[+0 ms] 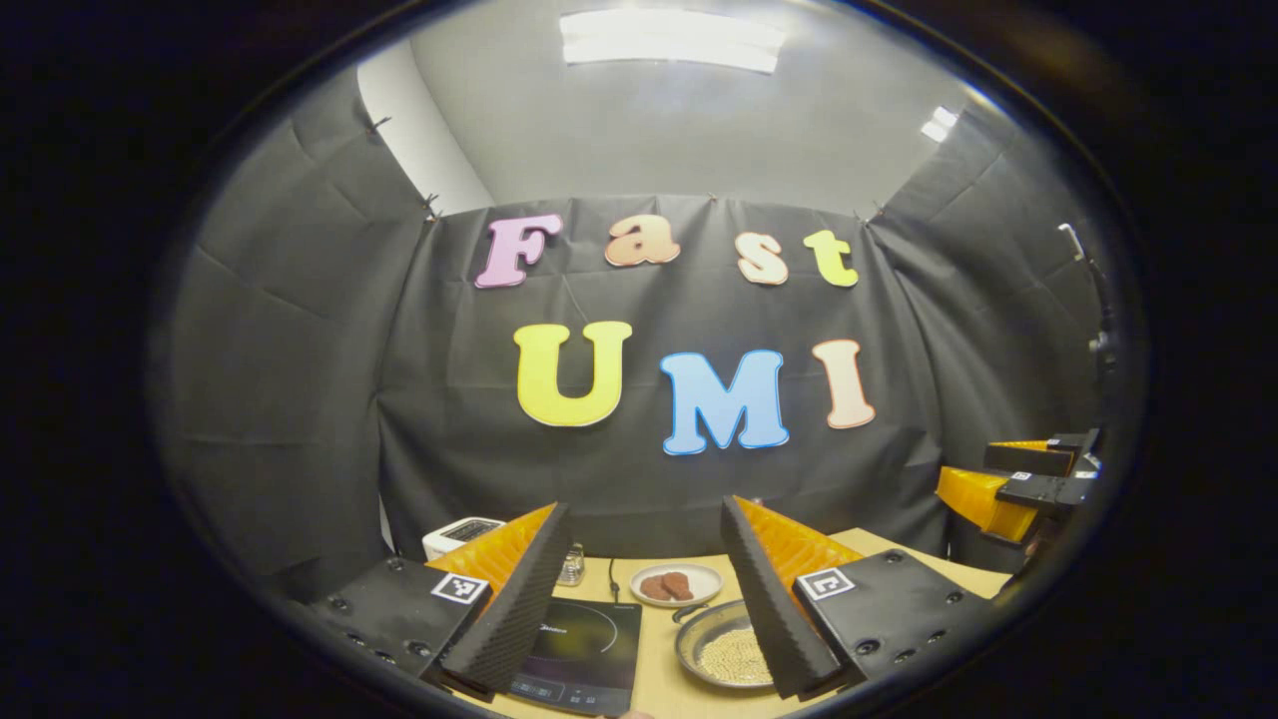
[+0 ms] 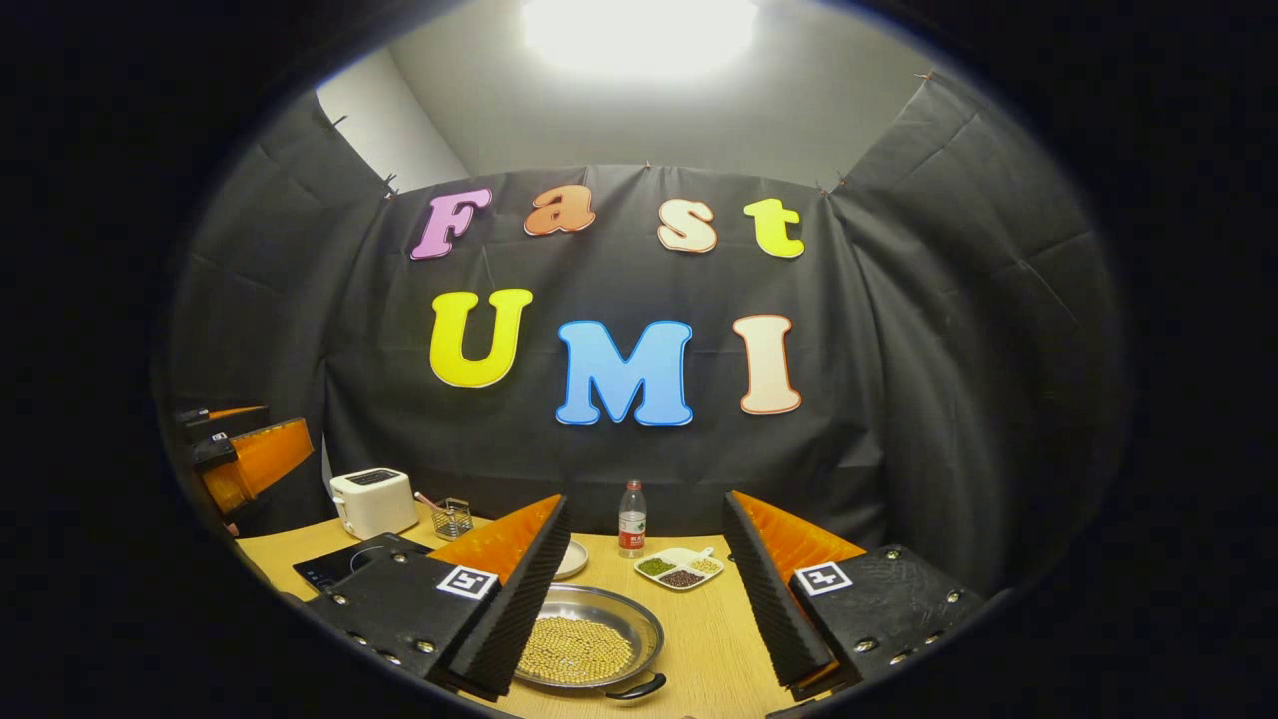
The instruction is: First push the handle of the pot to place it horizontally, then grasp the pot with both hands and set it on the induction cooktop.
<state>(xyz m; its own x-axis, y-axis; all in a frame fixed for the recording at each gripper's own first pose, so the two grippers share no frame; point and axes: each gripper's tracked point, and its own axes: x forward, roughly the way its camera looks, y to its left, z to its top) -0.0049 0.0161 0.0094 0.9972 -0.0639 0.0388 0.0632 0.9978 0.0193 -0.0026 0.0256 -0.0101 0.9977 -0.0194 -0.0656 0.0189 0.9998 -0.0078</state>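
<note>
Pot [image 2: 589, 639] handle toward camera

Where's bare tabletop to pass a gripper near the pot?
Right gripper view: open wood right of the pot, running from the divided dish toward the near edge. Left gripper view: a narrow strip between the induction cooktop and the pot. Crowded: the back left, with toaster, wire basket, small plate and bottle.
</note>
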